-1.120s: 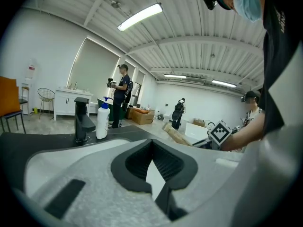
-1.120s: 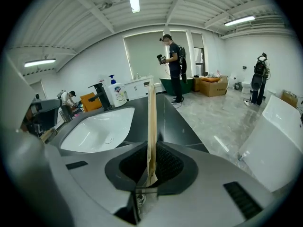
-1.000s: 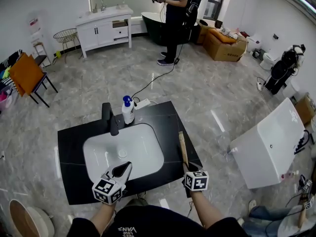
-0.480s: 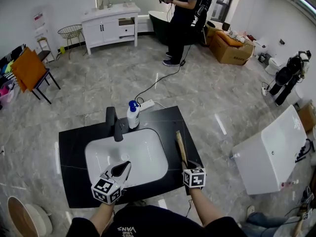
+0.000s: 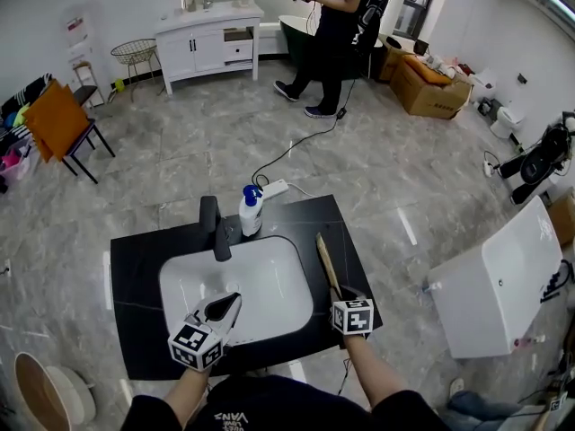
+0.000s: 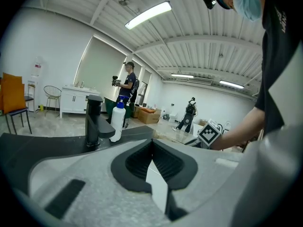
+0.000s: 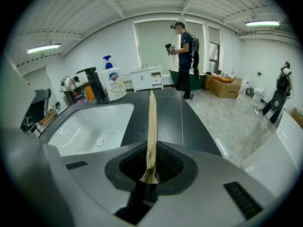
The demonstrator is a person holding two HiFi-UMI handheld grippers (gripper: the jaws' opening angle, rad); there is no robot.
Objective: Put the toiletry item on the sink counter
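A long, flat toiletry item in tan paper wrap (image 5: 325, 263) sticks forward out of my right gripper (image 5: 343, 294), which is shut on its near end. It hangs low over the right strip of the black sink counter (image 5: 135, 268), beside the white basin (image 5: 260, 285). In the right gripper view the tan item (image 7: 152, 126) stands on edge between the pads of the right gripper (image 7: 150, 167). My left gripper (image 5: 226, 303) hovers over the basin's front edge. In its own view the left gripper (image 6: 152, 164) is shut and holds nothing.
A black faucet (image 5: 214, 227) and a white pump bottle with a blue top (image 5: 251, 212) stand at the counter's back. A white cable runs across the floor behind. A person (image 5: 337, 25) stands far back near a white cabinet (image 5: 211, 39). A white tub (image 5: 503, 272) lies at the right.
Both grippers keep their places over the counter, the right one still shut on the tan item. The head view has drifted slightly, and the person at the back has shifted stance.
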